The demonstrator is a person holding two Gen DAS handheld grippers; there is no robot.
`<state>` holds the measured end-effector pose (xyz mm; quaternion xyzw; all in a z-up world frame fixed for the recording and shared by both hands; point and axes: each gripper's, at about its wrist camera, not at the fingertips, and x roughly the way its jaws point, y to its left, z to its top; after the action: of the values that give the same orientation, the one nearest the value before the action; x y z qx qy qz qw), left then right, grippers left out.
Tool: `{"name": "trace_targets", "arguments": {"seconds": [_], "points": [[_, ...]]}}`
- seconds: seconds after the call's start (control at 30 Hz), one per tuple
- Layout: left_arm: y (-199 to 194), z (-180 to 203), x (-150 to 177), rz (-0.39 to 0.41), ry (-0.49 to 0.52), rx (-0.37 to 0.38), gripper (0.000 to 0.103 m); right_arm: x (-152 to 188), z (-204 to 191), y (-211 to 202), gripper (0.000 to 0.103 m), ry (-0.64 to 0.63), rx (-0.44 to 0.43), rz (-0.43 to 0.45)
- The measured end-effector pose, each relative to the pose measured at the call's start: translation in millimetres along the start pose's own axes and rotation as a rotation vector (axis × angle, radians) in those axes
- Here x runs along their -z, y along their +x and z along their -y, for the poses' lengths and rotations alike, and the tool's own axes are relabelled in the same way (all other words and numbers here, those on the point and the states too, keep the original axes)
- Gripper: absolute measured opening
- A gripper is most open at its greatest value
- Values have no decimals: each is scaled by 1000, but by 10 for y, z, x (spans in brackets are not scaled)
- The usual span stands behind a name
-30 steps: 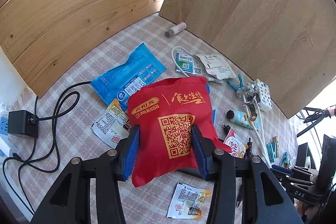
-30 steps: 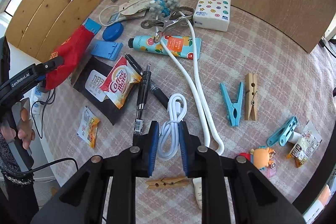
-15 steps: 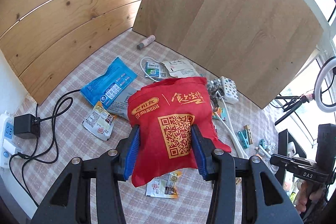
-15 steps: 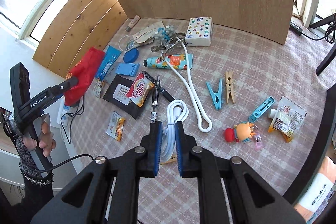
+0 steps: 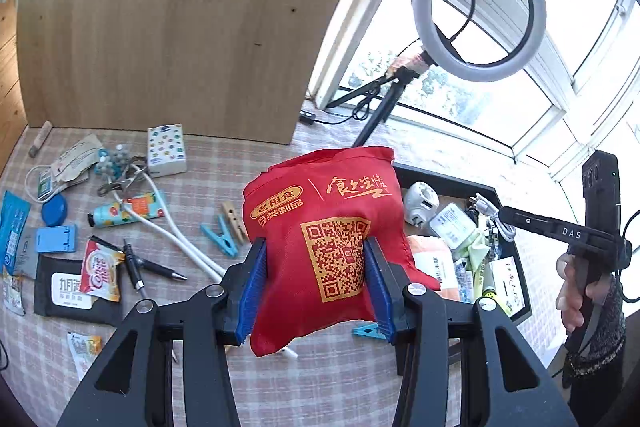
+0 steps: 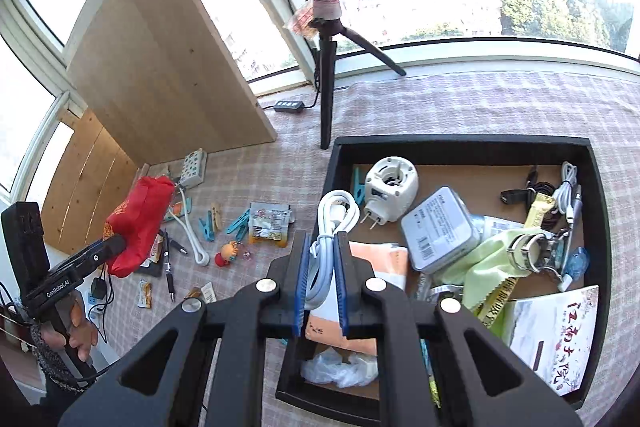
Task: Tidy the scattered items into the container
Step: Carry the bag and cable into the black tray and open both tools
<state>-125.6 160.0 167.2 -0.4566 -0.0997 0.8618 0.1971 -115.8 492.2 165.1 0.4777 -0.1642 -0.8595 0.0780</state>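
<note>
My left gripper (image 5: 315,247) is shut on a red cloth bag (image 5: 320,211) with a gold QR code, held in the air above the checked cloth beside the tray's left edge. My right gripper (image 6: 323,243) is shut on a coiled white cable (image 6: 336,211) and hangs over the left part of the black tray (image 6: 460,143). The tray holds a white plug adapter (image 6: 390,187), a grey tin (image 6: 438,229), a green cloth (image 6: 492,263), cables and packets. In the right wrist view the red bag (image 6: 140,219) shows at the left, well outside the tray.
Scattered on the cloth lie clothespins (image 5: 226,233), pens (image 5: 134,265), a hand-cream tube (image 5: 126,211), a long white cable (image 5: 176,231), a tissue pack (image 5: 166,149), sachets and a black wipes pack (image 5: 70,291). A ring light on a tripod (image 6: 326,87) stands behind the tray, beside a wooden board (image 6: 168,67).
Both grippers have risen and swung right, away from the scattered items toward the tray. The red bag and the white cable stay gripped. The tray has come into view.
</note>
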Motion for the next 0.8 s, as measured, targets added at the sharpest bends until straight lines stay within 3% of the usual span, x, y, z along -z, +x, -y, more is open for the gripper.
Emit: {"name": "trace_targets", "arguments": {"seconds": [0.23,0.4,0.43,0.5,0.57,0.6,0.8], "points": [[522,1237,162,-92,211,142,44,178,977,-500,12,140,156,75],[706,1806,266,-111,289,187,44,204,1346,-587,12,169,224,87],[744,1883,272,-108,295,201,46,187,1376,-562,12,149,225,81],[889,2027,303,-137,336,216,59,147,1396,-473,20,108,266,53],[1007,2099,341,-172,368,169,56,124,1412,-430,36,100,348,48],[1014,2087,358,-174,368,158,56,125,1411,-441,38,99,350,61],[858,1690,358,-173,297,141,54,139,1361,-500,38,139,284,86]]}}
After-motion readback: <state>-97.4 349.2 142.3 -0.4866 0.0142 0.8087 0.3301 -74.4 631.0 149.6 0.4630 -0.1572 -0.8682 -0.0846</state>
